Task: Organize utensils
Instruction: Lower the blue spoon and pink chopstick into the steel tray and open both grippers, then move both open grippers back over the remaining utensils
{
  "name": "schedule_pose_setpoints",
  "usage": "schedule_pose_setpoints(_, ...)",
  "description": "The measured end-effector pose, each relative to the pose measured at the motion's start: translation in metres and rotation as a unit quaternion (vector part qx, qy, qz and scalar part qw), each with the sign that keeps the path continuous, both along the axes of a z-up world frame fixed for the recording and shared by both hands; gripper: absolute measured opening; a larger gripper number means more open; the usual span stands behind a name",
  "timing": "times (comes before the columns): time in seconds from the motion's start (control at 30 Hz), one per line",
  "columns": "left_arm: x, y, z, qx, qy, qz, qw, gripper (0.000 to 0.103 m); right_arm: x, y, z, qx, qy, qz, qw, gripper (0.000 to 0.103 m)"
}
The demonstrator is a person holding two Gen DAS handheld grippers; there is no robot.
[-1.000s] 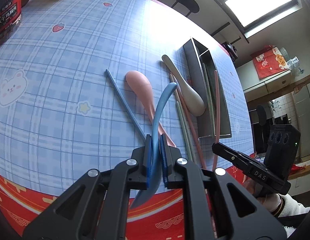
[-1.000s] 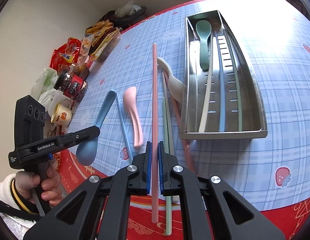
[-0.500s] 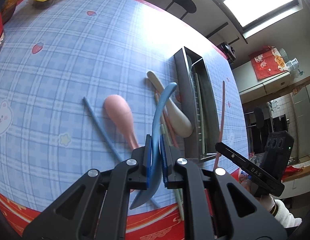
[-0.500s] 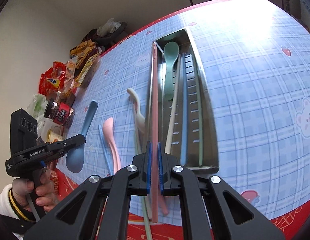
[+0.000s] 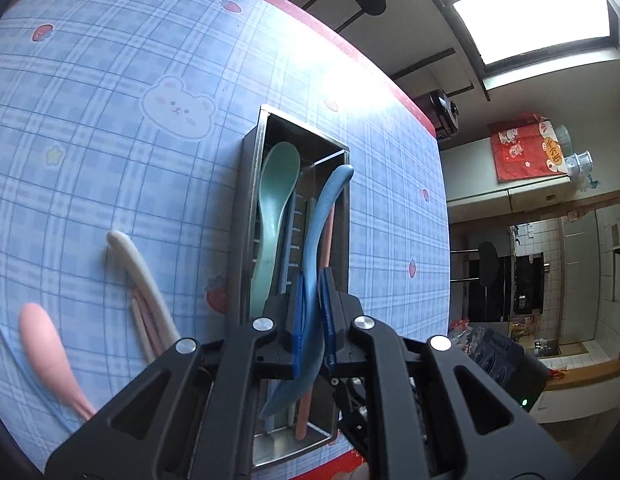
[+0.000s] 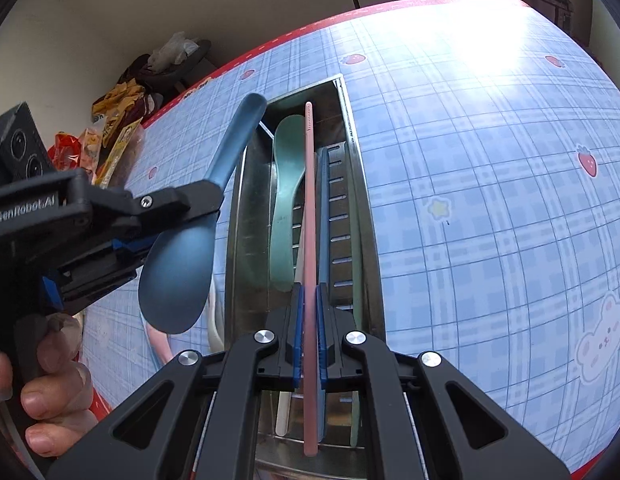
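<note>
Left wrist view shows the left gripper [image 5: 311,312] squeezed tight on one blue plastic spoon [image 5: 321,232], which hangs over the long shiny metal tray [image 5: 249,184]. Inside the tray lies one green plastic spoon [image 5: 276,196], with a thin blue stick beside it. On the blue checked tablecloth [image 5: 110,120], left of the tray, lie one cream plastic spoon [image 5: 134,264] and one pink plastic spoon [image 5: 44,344], well apart from each other. A few thin sticks lie just beside the cream spoon, but they are too blurry to count. Right wrist view shows the right gripper [image 6: 308,324] pinched tight on one long pink chopstick [image 6: 308,208], held over the same tray and pointing along it. Under it the tray holds one blue chopstick [image 6: 323,208], one white chopstick [image 6: 282,416] and one pale green chopstick [image 6: 354,420]. A person's hand [image 6: 42,392] grips the black handle of the left gripper at the picture's left side. Some snack bags [image 6: 110,136] sit at the far table edge.
</note>
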State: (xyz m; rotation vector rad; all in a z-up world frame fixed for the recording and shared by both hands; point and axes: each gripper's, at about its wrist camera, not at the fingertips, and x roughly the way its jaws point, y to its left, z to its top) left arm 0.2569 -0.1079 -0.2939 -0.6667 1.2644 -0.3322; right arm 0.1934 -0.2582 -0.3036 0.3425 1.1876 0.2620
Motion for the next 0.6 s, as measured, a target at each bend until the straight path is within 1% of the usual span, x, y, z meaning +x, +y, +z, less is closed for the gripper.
schedule_pose_setpoints(0.17,0.02,-0.011,-0.018,0.015,0.027,0.015,0.9994,0.013,0.005,0.004,-0.01,-0.005,0.022,-0.004,1.0,0.006)
schedule_pose_setpoints(0.27,0.028,-0.016,-0.023,0.033,0.03,0.014,0.9989,0.013,0.007,0.007,-0.013,-0.001,0.026,-0.001,1.0,0.007)
schedule_pose_setpoints(0.33,0.035,-0.022,-0.025,0.036,0.033,0.013,0.9987,0.014,0.007,0.008,-0.012,0.005,0.026,-0.004,1.0,0.008)
schedule_pose_setpoints(0.37,0.039,-0.025,-0.025,0.034,0.033,0.01,0.9988,0.018,0.006,0.007,-0.011,0.009,0.026,-0.005,1.0,0.008)
schedule_pose_setpoints(0.4,0.042,-0.027,-0.024,0.03,0.028,0.007,0.9991,0.03,0.003,0.004,-0.01,0.014,0.026,-0.006,1.0,0.01)
schedule_pose_setpoints(0.43,0.044,-0.028,-0.021,0.027,0.02,0.004,0.9994,0.037,0.001,0.004,-0.008,0.019,0.025,-0.006,0.999,0.012)
schedule_pose_setpoints(0.5,0.047,-0.03,-0.01,0.026,0.004,-0.005,0.9996,0.042,-0.002,0.004,-0.003,0.023,0.022,-0.003,0.999,0.023)
schedule_pose_setpoints(0.53,0.047,-0.03,-0.004,0.025,-0.004,-0.008,0.9996,0.049,-0.005,0.005,0.001,0.023,0.018,-0.002,1.0,0.028)
schedule_pose_setpoints(0.57,0.047,-0.028,0.003,0.022,-0.013,-0.01,0.9996,0.054,-0.008,0.005,0.005,0.022,0.013,0.001,1.0,0.038)
schedule_pose_setpoints(0.6,0.046,-0.025,0.009,0.02,-0.022,-0.01,0.9995,0.06,-0.012,0.005,0.009,0.02,0.007,0.003,1.0,0.046)
